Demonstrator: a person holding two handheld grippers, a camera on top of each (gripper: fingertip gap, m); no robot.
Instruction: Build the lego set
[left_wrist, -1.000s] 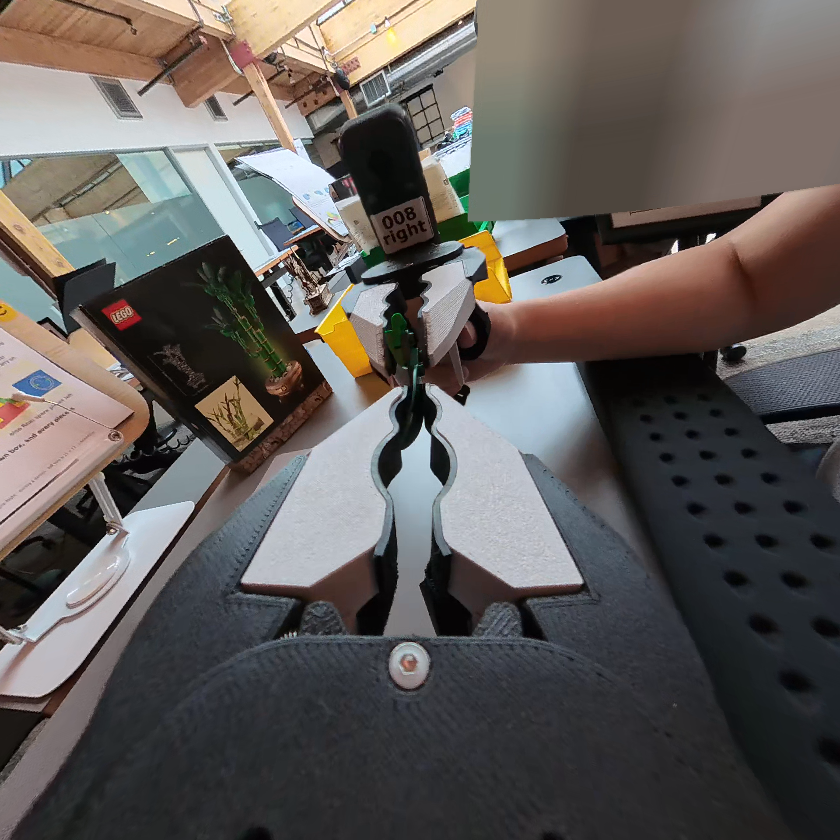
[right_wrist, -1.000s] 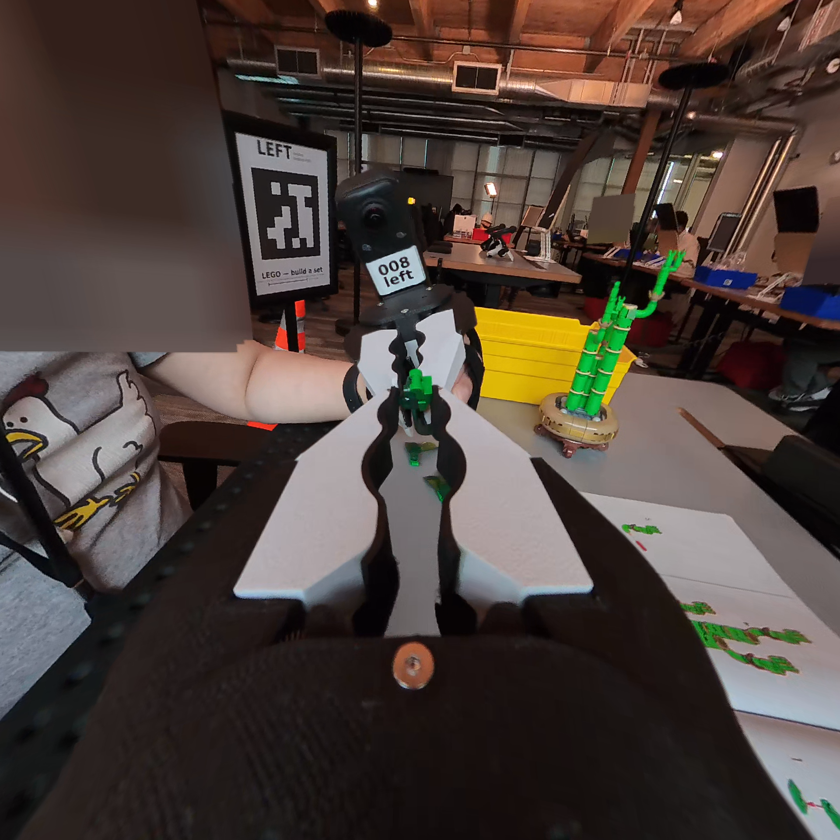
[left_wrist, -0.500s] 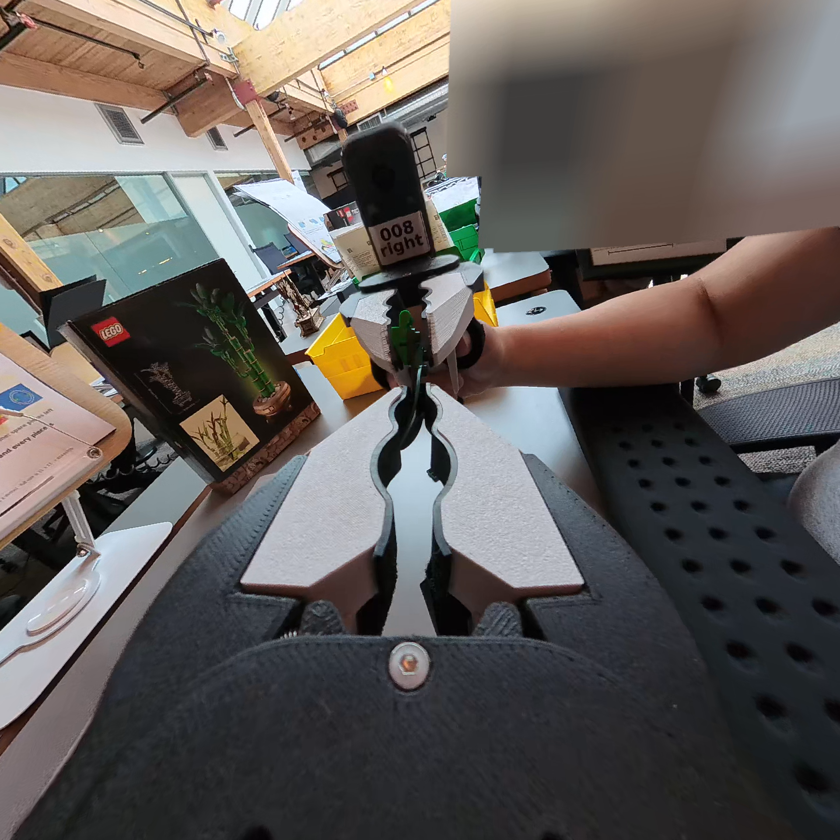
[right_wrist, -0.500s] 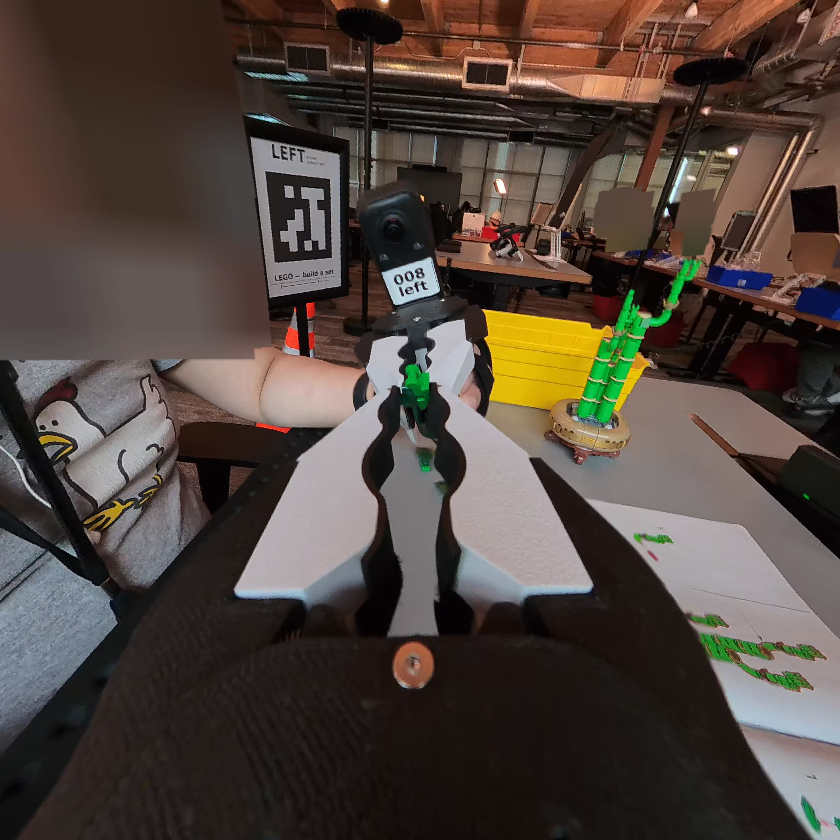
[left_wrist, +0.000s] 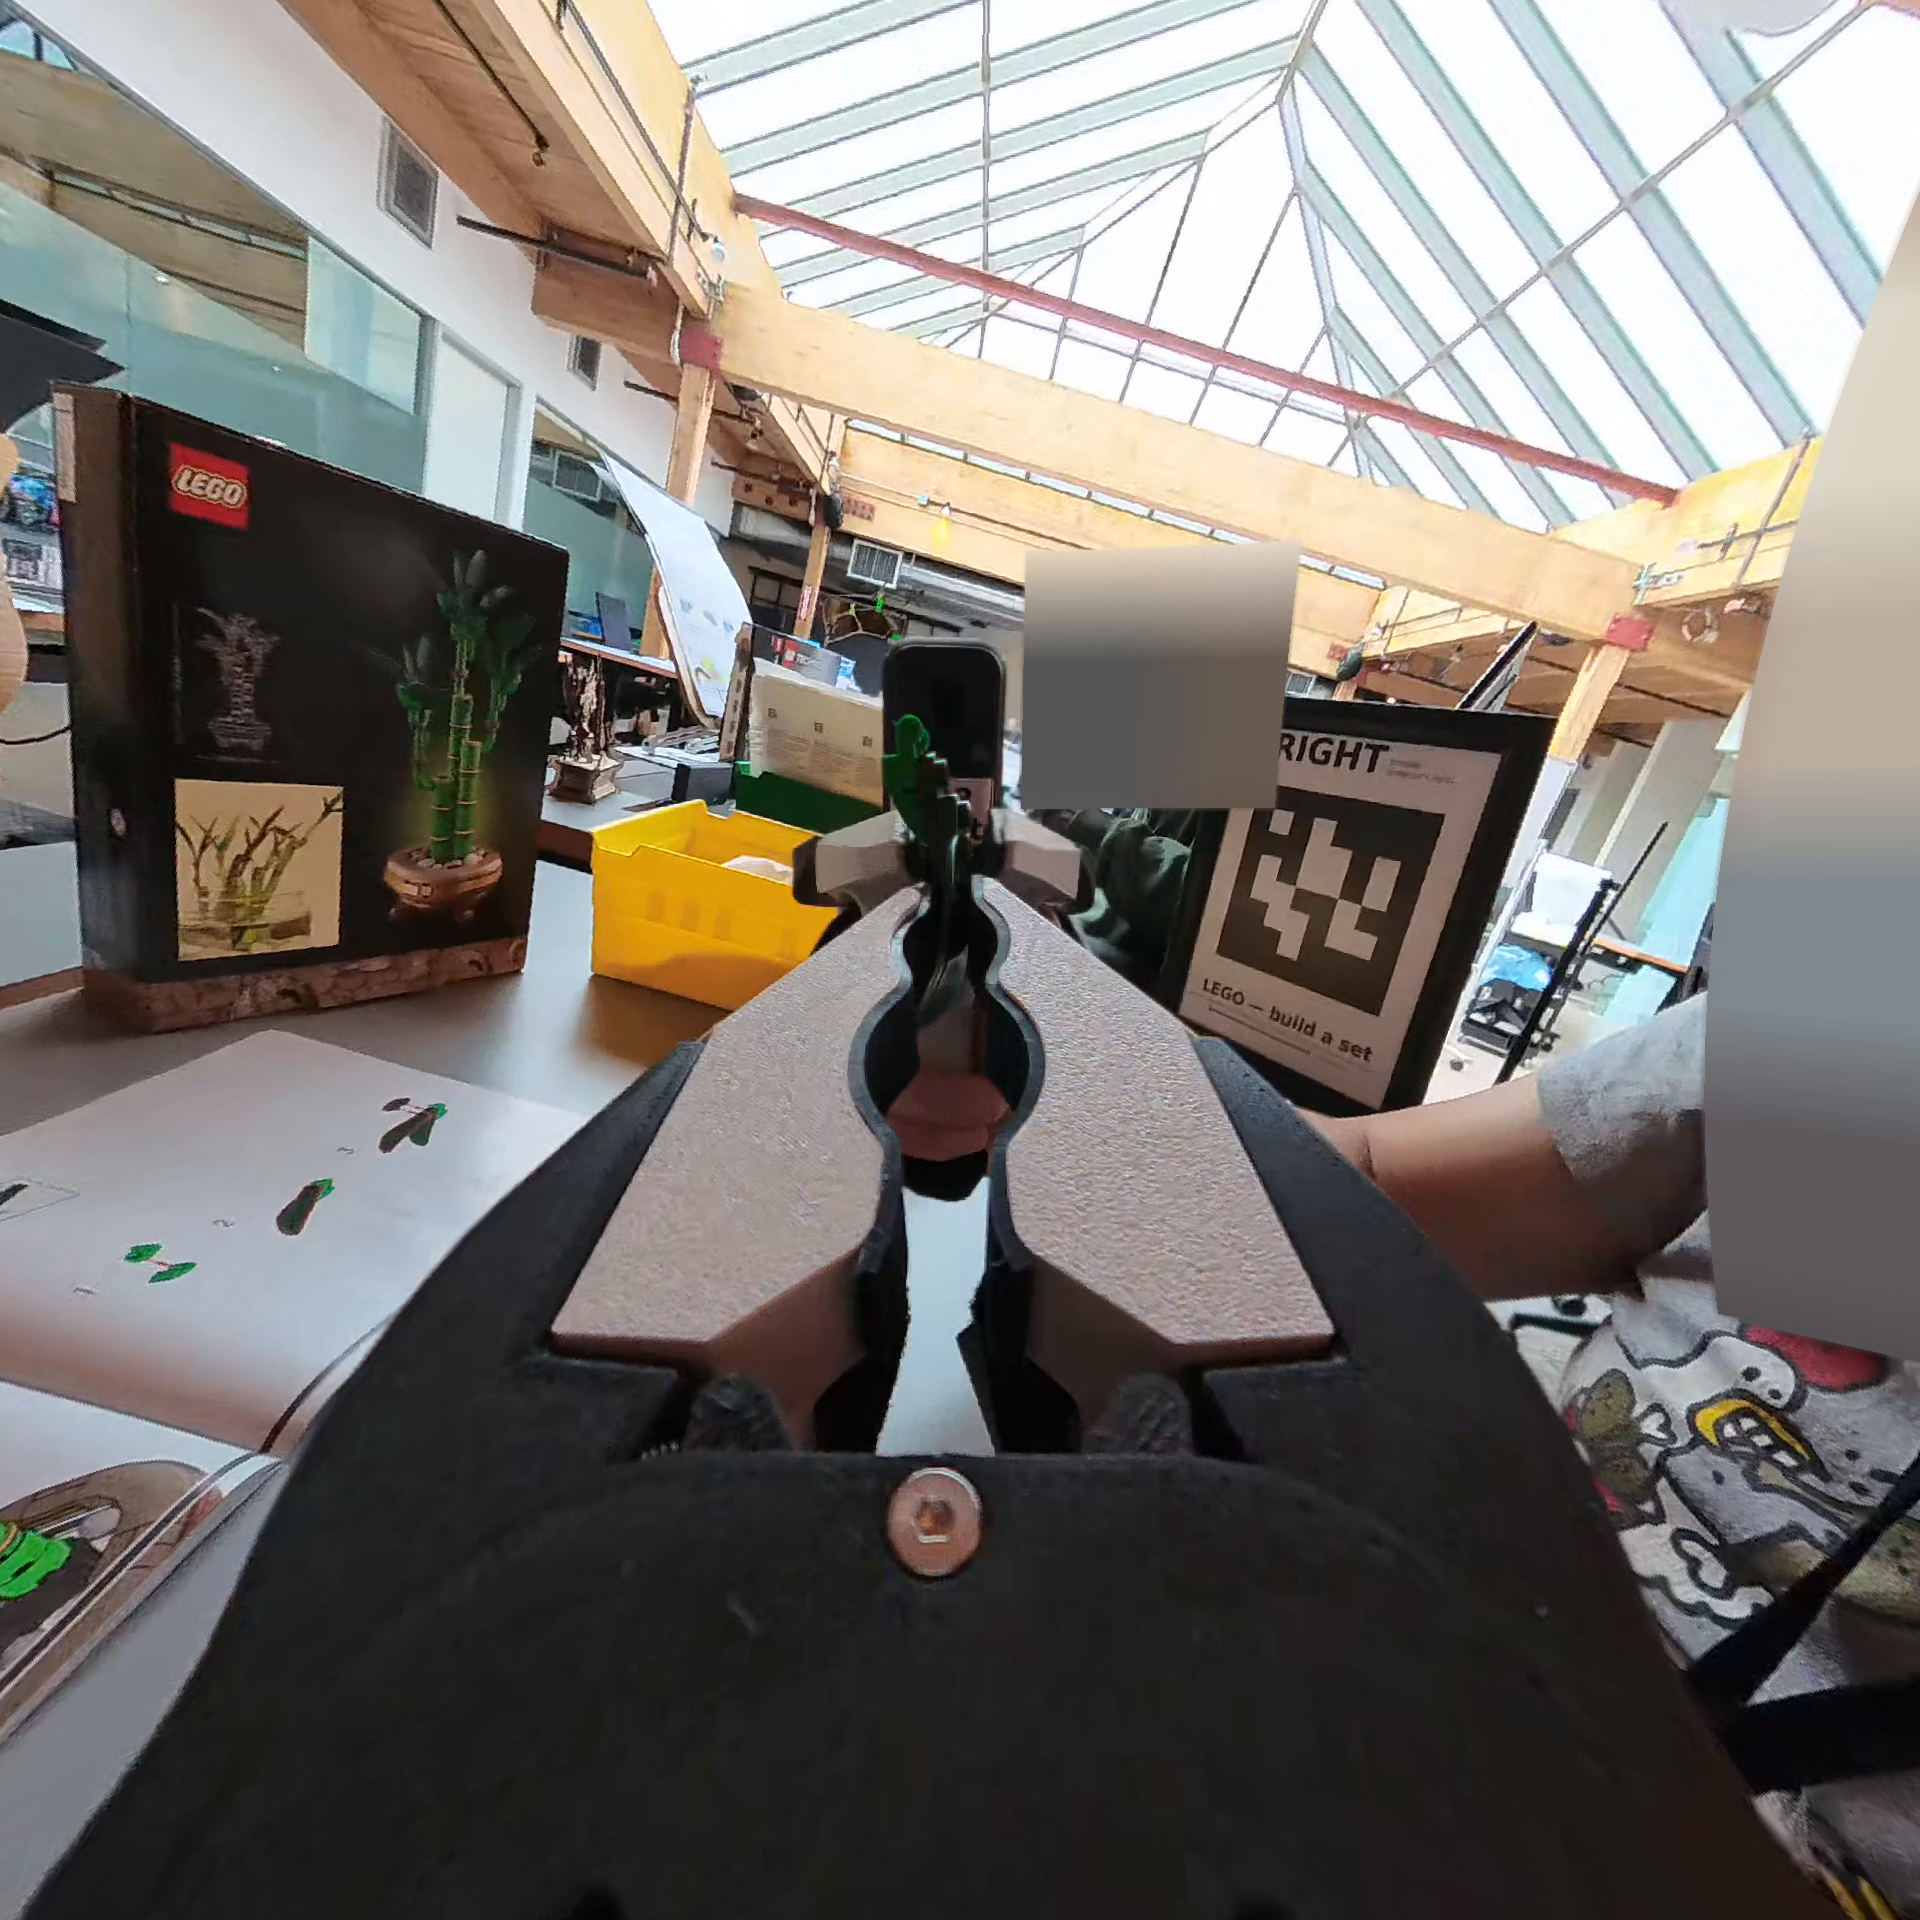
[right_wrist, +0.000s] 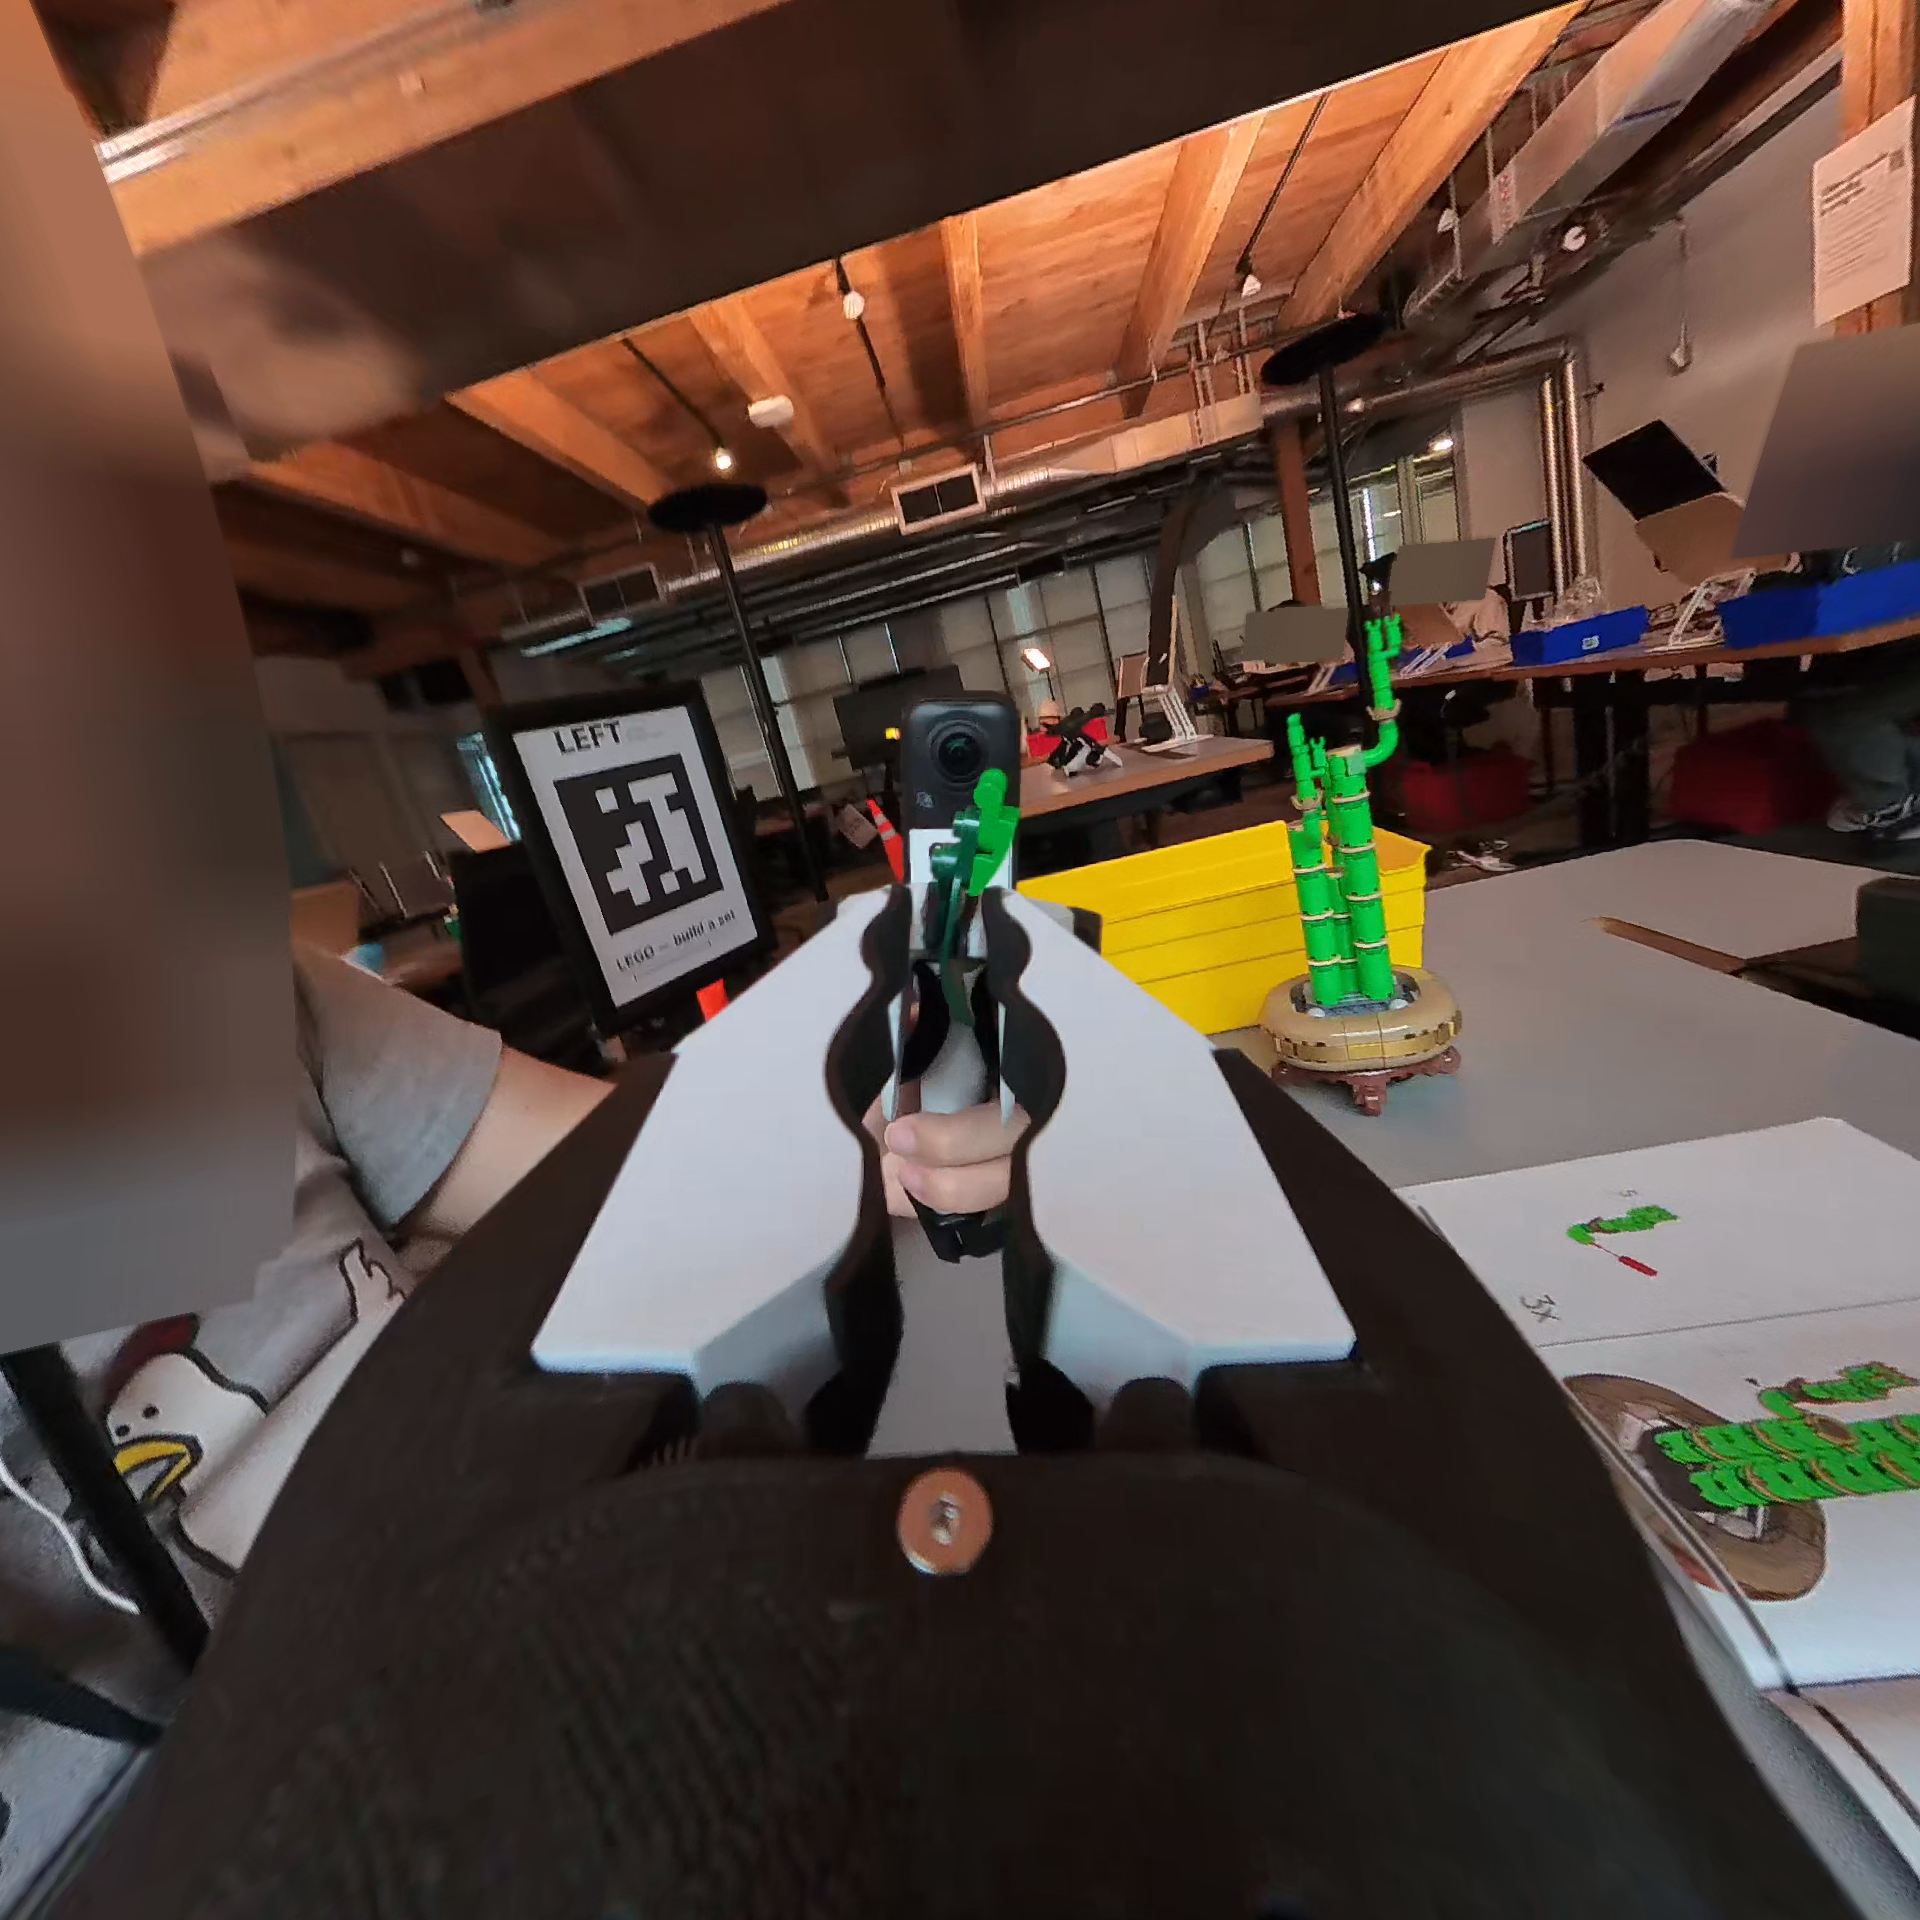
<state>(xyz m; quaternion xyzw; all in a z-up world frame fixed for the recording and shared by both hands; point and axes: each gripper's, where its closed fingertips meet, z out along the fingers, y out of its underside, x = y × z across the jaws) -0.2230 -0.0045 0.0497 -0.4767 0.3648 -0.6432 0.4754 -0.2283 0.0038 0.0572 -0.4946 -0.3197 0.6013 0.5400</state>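
Moved: both grippers tilted upward, facing each other.
Leaf piece (right_wrist: 971, 852): green, fronds upright, long axis vertical.
Left gripper (left_wrist: 940, 904) jaws: narrow, clamping leaf piece.
Right gripper (right_wrist: 945, 914) jaws: narrow, clamping it too.

Green leaf assembly (right_wrist: 971, 847): small cluster of slim bright and dark green Lego leaf pieces, held up in the air between the two facing grippers, tips pointing upward and fanned slightly; seen in the left wrist view as well (left_wrist: 920, 790), mostly in shadow there.

Bamboo model (right_wrist: 1345, 883): part-built, upright on the grey table. Several bright green segmented stalks with tan rings, the tallest hooking at the top. Round tan pot on a dark reddish-brown footed base. Stands just in front of a yellow bin.
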